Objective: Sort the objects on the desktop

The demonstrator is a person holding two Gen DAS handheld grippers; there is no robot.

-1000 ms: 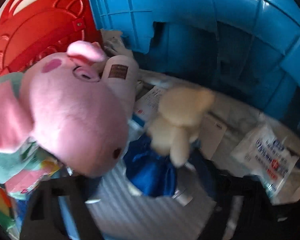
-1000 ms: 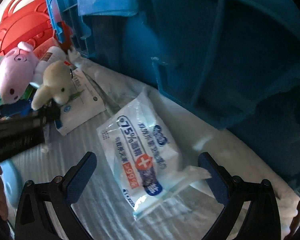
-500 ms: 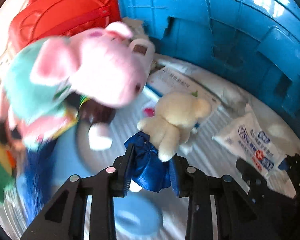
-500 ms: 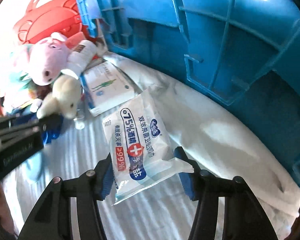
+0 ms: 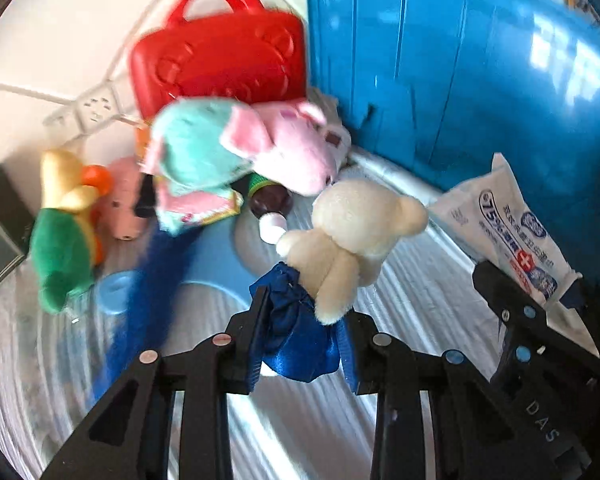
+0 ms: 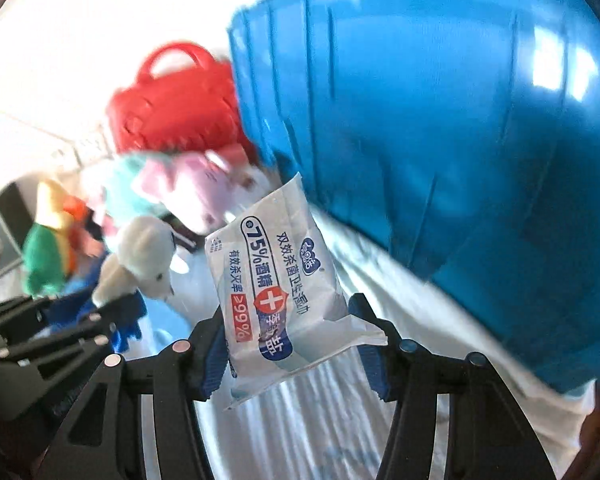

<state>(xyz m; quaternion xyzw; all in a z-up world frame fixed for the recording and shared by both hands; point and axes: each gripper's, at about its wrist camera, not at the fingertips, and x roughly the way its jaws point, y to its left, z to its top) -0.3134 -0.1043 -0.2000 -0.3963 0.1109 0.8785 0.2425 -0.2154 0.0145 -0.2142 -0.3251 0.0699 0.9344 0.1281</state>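
Both grippers lifted with a catch beside the tall blue ribbed plastic crate (image 5: 460, 80)

Left gripper (image 5: 300, 340) jaws pinch the blue satin skirt of a cream plush bear (image 5: 352, 232); right gripper (image 6: 296, 340) jaws clamp a white wet-wipe pack (image 6: 276, 280) printed "75%" and "≥99%" — both held above the tabletop (image 5: 412, 304). Behind lie a pink plush pig (image 5: 292, 152), a green-and-yellow plush toy (image 5: 64, 240) and a red plastic handled case (image 5: 220, 64); the crate's contents are hidden.

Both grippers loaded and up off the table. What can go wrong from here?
1. The left gripper pinches only the cream bear's blue satin skirt; slippery cloth may slide out.
2. The right gripper grips the wipes pack near one end; it may sag or slip.
3. The blue crate is close; a swing could clip it.
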